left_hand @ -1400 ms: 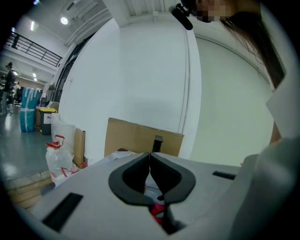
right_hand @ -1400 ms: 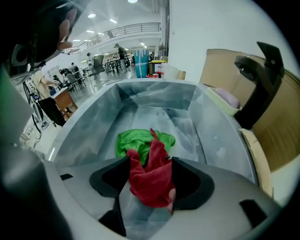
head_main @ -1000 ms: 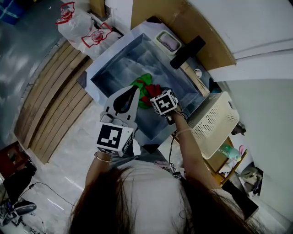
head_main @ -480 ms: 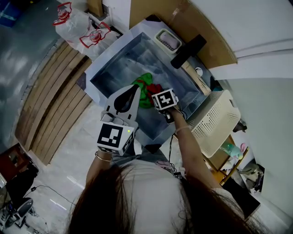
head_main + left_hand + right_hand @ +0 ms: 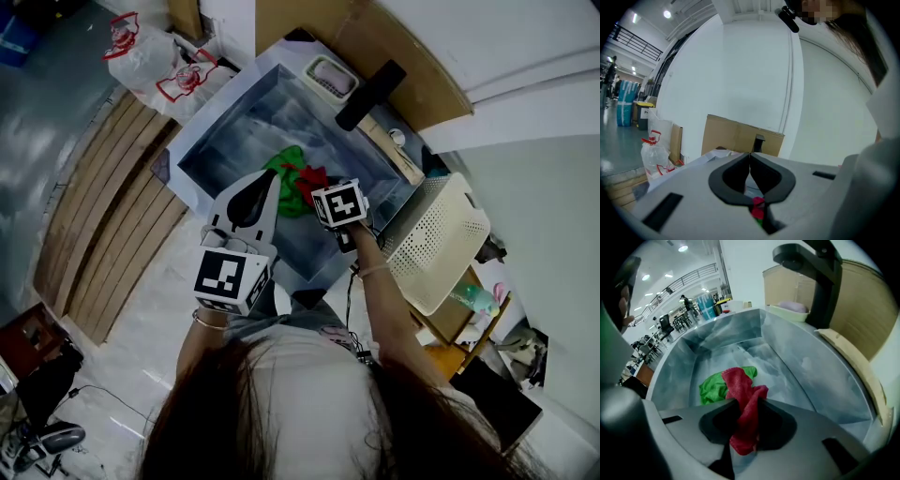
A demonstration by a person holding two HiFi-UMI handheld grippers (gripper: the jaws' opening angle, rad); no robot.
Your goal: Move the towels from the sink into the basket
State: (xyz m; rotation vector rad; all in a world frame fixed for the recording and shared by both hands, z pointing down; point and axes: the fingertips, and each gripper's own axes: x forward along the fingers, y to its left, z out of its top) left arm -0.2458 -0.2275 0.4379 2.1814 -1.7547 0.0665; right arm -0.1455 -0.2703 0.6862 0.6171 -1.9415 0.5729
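Observation:
A red towel and a green towel lie bunched together on the floor of the steel sink. My right gripper reaches down into the sink. Its jaws are closing, and the red towel is pinched between the tips with a fold hanging inside them. The green towel lies just beyond, touching the red one. My left gripper hovers over the sink's near side, shut with nothing in it. The white perforated basket stands to the right of the sink.
A black faucet rises at the sink's back right corner, with a soap dish beside it. Cardboard leans against the wall behind. Plastic bags lie on the floor at the far left, next to wooden slats.
Both grippers have stayed almost in place over the sink. The right gripper's marker cube sits a little higher and the whole view has shifted slightly.

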